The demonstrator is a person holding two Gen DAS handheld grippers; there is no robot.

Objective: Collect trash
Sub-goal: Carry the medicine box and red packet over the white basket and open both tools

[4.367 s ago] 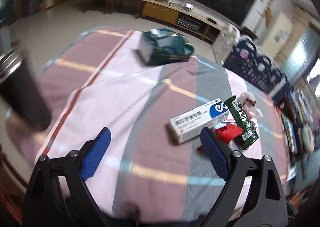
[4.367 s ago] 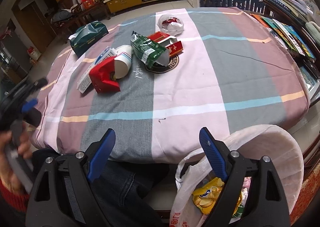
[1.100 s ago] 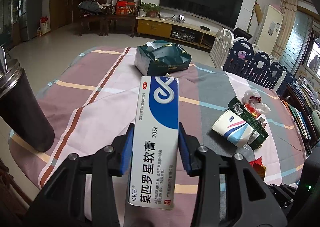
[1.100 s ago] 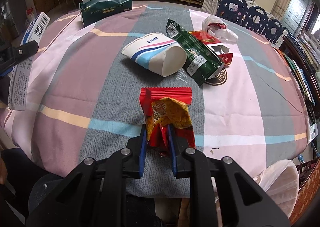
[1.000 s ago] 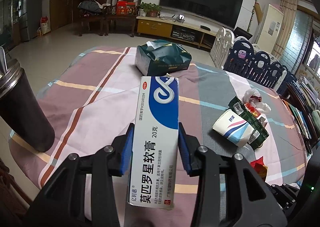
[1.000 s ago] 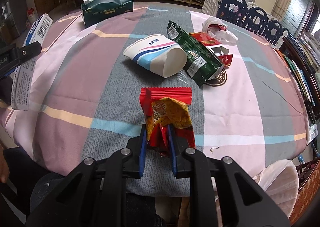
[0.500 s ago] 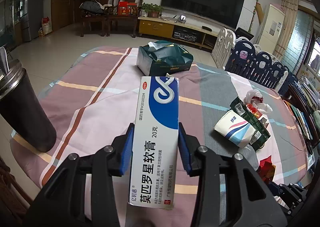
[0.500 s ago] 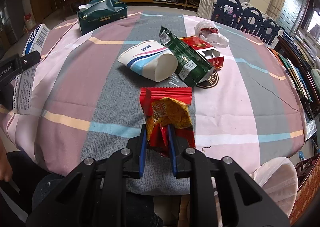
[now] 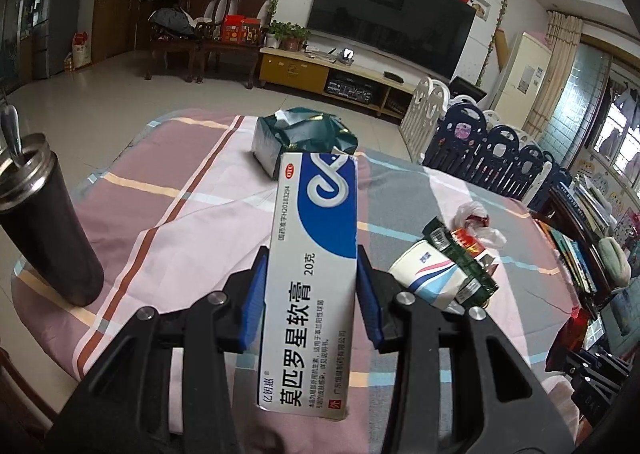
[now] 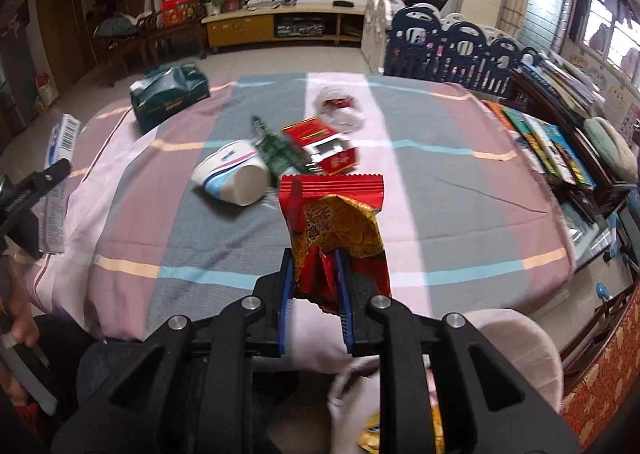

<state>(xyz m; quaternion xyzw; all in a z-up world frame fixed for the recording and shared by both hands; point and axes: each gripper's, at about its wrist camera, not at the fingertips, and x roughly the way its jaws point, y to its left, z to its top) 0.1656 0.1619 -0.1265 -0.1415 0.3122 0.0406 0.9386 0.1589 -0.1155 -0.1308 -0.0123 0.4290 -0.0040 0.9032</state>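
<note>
Where it shows, left gripper: clamps ointment box, hiding tablecloth behind.
Right gripper: pinches red snack wrapper; trash bag cut off near right.

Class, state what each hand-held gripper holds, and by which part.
Left hand-held gripper: ointment box, clamped mid-length across its sides. Right hand-held gripper: red snack wrapper, pinched at its lower end.

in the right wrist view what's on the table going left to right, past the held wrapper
green tissue pack → paper cup → green snack bag → red carton

Soft daylight — fisheye-warped, slightly blurred
</note>
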